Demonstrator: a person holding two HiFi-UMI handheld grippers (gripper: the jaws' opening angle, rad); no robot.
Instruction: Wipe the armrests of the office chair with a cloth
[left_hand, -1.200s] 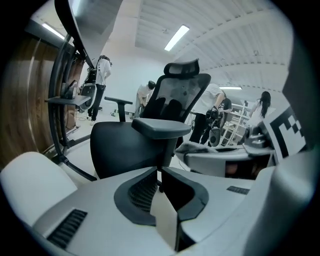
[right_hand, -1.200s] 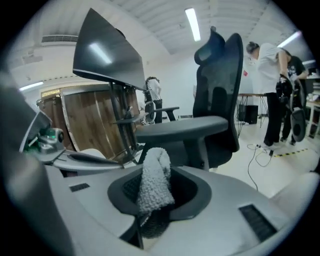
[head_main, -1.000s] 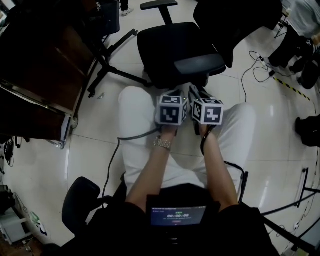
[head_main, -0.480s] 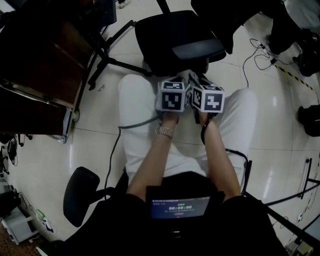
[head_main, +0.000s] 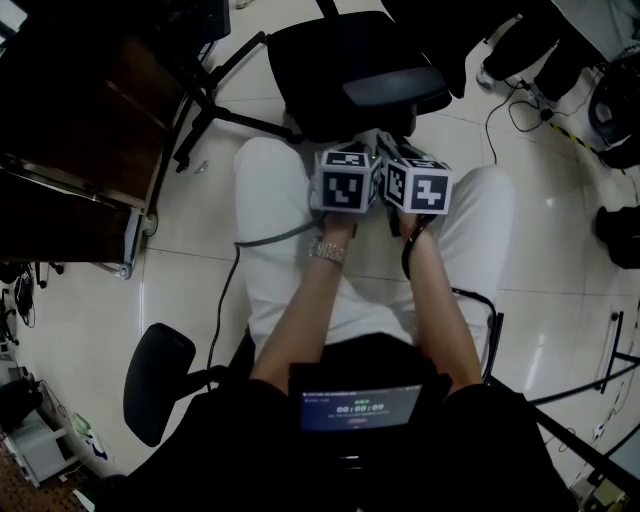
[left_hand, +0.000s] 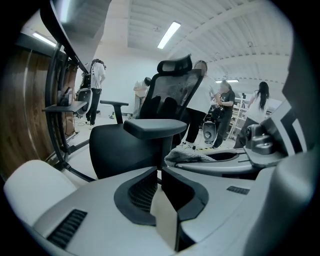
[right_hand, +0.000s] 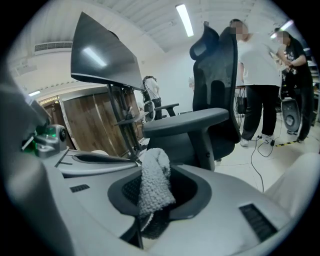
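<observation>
Office: swivel chairs (head_main: 340, 75), floor cables (head_main: 500, 115)

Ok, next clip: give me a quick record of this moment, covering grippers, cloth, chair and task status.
left gripper: jaws shut, nothing between them
right gripper: shut on the grey cloth
office chair: black, directly ahead of both grippers
armrest: nearest one, just beyond the grippers; the cloth is not touching it
task status: cloth in hand, wiping not yet begun

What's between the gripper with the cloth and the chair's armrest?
Nothing, just air. The right gripper view shows the cloth, pinched in the right gripper, short of the near armrest with no object between them.
</observation>
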